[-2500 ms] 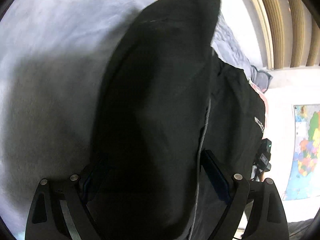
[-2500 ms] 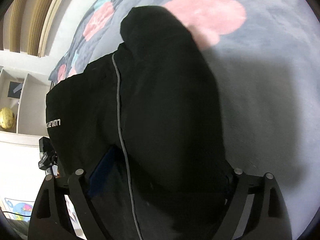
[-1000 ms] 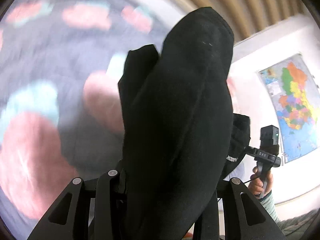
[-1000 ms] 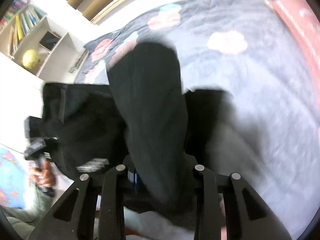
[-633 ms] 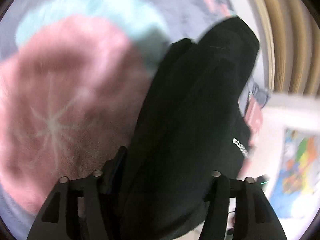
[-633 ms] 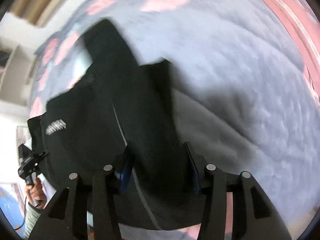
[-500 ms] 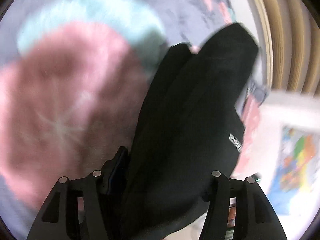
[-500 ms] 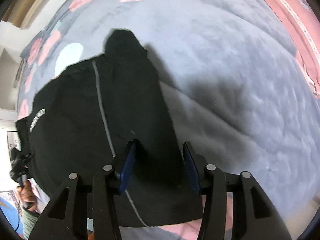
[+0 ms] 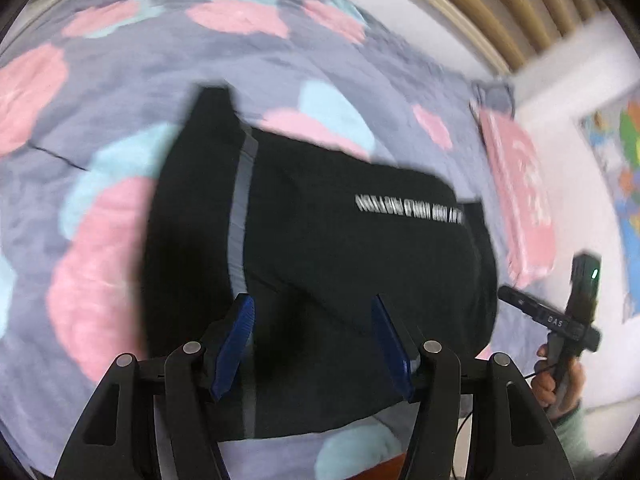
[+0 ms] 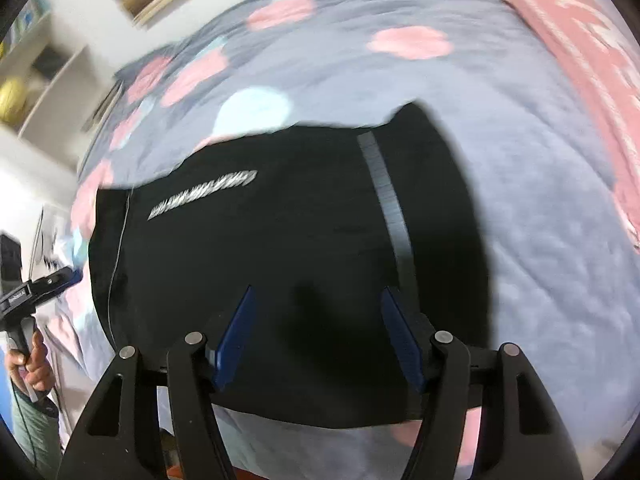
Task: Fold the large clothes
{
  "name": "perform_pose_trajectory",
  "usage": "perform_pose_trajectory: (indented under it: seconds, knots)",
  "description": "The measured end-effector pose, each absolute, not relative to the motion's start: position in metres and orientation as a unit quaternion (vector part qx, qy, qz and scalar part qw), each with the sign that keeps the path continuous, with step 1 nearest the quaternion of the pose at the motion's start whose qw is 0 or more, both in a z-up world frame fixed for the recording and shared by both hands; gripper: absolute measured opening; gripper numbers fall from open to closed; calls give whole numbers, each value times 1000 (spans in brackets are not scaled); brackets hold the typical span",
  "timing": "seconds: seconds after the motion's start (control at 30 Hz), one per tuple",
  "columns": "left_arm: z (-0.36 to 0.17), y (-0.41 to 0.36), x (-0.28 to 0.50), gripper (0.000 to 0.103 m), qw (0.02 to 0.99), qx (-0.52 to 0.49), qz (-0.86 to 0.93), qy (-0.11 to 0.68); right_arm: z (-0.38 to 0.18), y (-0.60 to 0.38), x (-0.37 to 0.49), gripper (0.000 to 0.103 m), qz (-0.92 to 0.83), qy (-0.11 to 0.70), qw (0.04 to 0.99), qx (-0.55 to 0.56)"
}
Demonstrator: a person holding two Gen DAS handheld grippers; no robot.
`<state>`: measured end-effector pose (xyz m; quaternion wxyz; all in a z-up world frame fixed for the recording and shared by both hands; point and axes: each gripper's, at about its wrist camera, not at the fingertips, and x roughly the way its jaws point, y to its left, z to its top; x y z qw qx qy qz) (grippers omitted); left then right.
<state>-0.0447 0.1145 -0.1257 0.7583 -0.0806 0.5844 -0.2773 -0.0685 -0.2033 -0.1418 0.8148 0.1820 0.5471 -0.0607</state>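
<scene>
Earlier both grippers pinched the garment [image 9: 340,280] and held it draped in the air. Now it lies flat on the blanket [image 9: 120,92], folded, one grey stripe toward each camera's outer side, one line of white lettering on top.

Left gripper [image 9: 312,340]: jaws spread, opened within the last second, pads clear of the cloth below them. Right gripper [image 10: 316,332]: jaws spread, just been opening, nothing pinched.

Count: one garment, two grippers, one pink cloth [image 10: 592,64] at 2 o'clock in the right view. The other hand's gripper shows at 4 o'clock in the left view.
</scene>
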Motion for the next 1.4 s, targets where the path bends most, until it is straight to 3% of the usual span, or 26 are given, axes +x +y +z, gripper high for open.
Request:
perform_pose_trajectory:
  seconds: [0.2, 0.37, 0.5, 0.73, 0.93, 1.2, 1.4]
  knots:
    - [-204, 53, -58, 63, 738, 11, -235, 632, -214, -167, -41, 68, -81, 618, 769, 141]
    - [-199, 47, -50, 65, 723, 23, -224, 653, -211, -168, -37, 70, -91, 623, 762, 151]
    - [-171, 54, -52, 65, 737, 12, -217, 640, -187, -165, -46, 71, -92, 614, 768, 159]
    - [-75, 50, -85, 65, 819, 81, -208, 528, -104, -143, -66, 72, -142, 542, 823, 97]
    - [-4, 43, -101, 65, 868, 99, -185, 450, -45, -135, -73, 74, -157, 499, 845, 109]
    - [33, 34, -118, 65, 885, 123, -180, 412, -23, -111, -77, 74, -165, 494, 850, 83]
    - [25, 24, -113, 65, 875, 112, -178, 437, -19, -105, -77, 74, -161, 493, 852, 76]
